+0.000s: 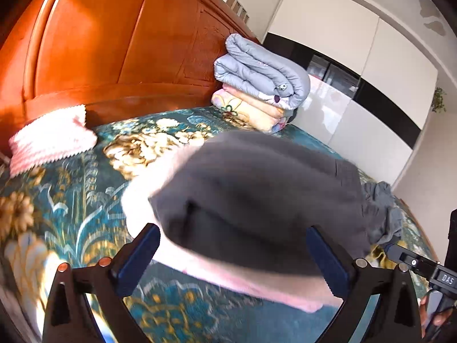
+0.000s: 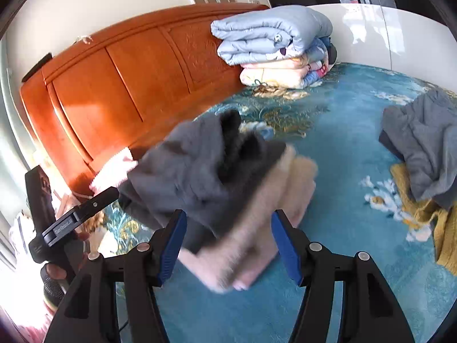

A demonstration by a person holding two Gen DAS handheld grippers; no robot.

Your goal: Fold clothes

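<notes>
Between both open grippers (image 1: 232,254) (image 2: 228,245), grey garment (image 1: 257,188)

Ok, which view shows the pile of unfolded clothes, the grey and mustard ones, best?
The right wrist view: the pile of unfolded clothes shows there as crumpled grey fabric over a mustard-yellow knit, though the frame's right edge cuts it. The left wrist view shows only a small grey heap, mostly hidden behind the blurred dark garment.

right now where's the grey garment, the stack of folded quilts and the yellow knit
grey garment (image 1: 257,188): left wrist view, on the blurred middle of its upper fold.
stack of folded quilts (image 2: 271,40): right wrist view, on the blue-grey top quilt.
yellow knit (image 2: 445,228): right wrist view, on the part showing below the grey cloth.
</notes>
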